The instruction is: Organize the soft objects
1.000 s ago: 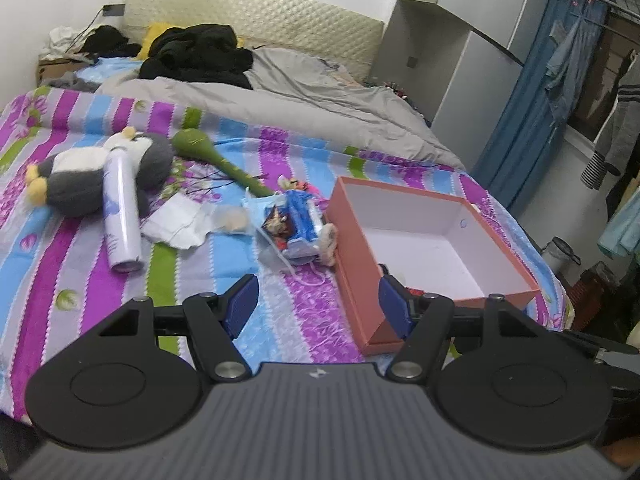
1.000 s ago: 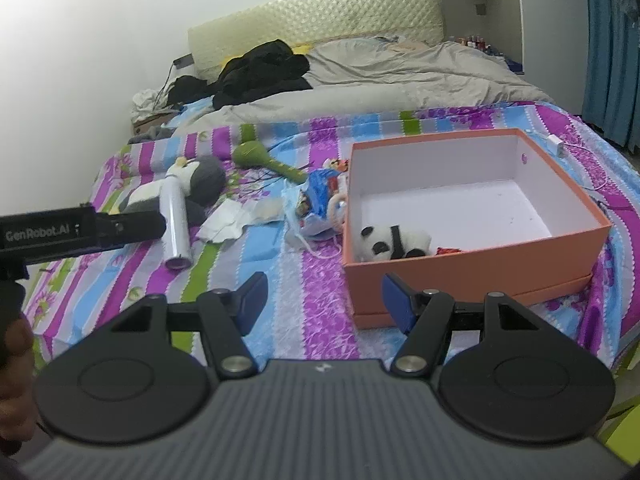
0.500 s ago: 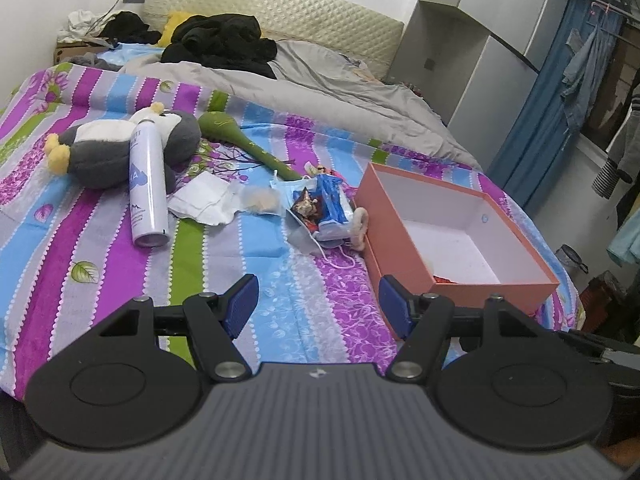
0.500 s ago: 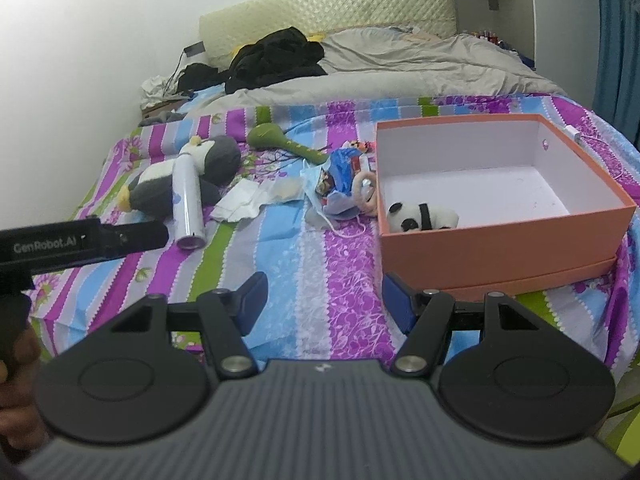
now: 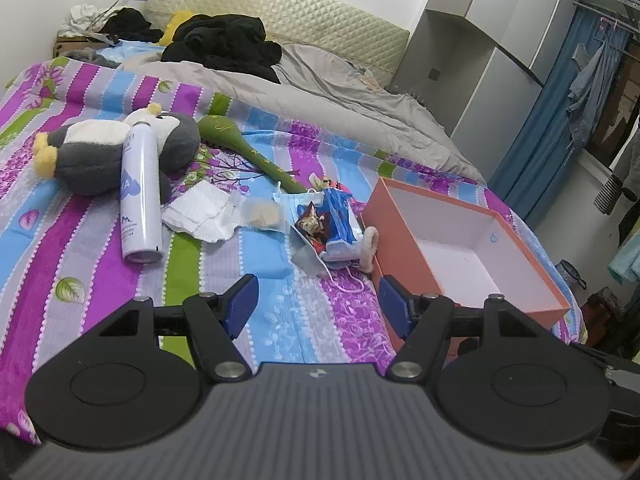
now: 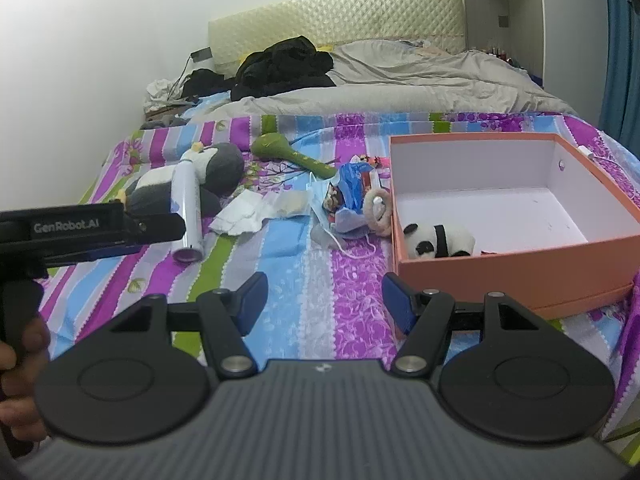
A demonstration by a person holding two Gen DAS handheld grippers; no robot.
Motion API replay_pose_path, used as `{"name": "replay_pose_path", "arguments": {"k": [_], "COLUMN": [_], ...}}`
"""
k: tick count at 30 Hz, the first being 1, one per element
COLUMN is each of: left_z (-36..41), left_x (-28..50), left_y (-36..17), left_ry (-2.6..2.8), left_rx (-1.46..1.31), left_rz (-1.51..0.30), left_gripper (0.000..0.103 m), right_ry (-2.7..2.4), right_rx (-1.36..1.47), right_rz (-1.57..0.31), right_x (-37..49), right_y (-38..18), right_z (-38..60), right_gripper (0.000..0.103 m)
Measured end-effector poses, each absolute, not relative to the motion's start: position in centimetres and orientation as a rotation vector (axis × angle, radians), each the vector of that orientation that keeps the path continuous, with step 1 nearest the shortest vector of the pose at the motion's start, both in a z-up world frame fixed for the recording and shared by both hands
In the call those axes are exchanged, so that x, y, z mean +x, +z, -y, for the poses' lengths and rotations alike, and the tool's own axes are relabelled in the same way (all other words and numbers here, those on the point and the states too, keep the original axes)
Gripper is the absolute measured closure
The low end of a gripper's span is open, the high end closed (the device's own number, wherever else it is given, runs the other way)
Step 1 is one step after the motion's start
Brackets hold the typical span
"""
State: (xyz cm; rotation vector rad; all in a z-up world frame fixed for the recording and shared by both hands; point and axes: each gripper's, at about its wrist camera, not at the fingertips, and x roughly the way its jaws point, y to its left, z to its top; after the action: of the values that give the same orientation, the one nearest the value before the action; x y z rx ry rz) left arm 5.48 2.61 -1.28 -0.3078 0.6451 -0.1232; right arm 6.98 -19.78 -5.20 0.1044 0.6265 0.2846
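An orange box (image 5: 404,256) (image 6: 520,268) with a white inside stands on the striped bedspread at the right. A small panda plush (image 6: 438,240) lies in its near left corner. A grey penguin plush (image 5: 100,152) (image 6: 208,176) lies at the left, a green plush club (image 5: 248,152) (image 6: 292,154) behind the middle. A small beige plush ring (image 5: 370,244) (image 6: 378,210) leans against the box. My left gripper (image 5: 318,304) is open and empty above the bedspread. My right gripper (image 6: 324,300) is open and empty, near the box's front left corner.
A white spray can (image 5: 140,192) lies across the penguin. Crumpled tissue (image 5: 200,212) and a pile of face masks and wrappers (image 5: 324,224) lie mid-bed. A grey duvet (image 5: 320,92) and black clothes (image 5: 224,44) lie behind. The left gripper's body (image 6: 88,232) shows at the right view's left.
Both grippers have pulled back and swung left, so the box sits further right in both views. Both stay open and empty. No object has moved.
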Motion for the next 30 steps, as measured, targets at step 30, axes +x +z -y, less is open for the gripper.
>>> {"name": "replay_pose_path", "arguments": {"k": [30], "left_z": [-6.1], "left_x": [16.7], "left_y": [-8.6], "left_ry": [-0.131], "left_rx": [-0.420], "left_rz": [-0.703], "left_gripper": [0.043], "right_ry": [0.337], "right_rx": [-0.012], "right_rz": [-0.614], "right_x": [14.9], "right_y": [-8.9], "right_z": [13.7], "right_gripper": [0.053]}}
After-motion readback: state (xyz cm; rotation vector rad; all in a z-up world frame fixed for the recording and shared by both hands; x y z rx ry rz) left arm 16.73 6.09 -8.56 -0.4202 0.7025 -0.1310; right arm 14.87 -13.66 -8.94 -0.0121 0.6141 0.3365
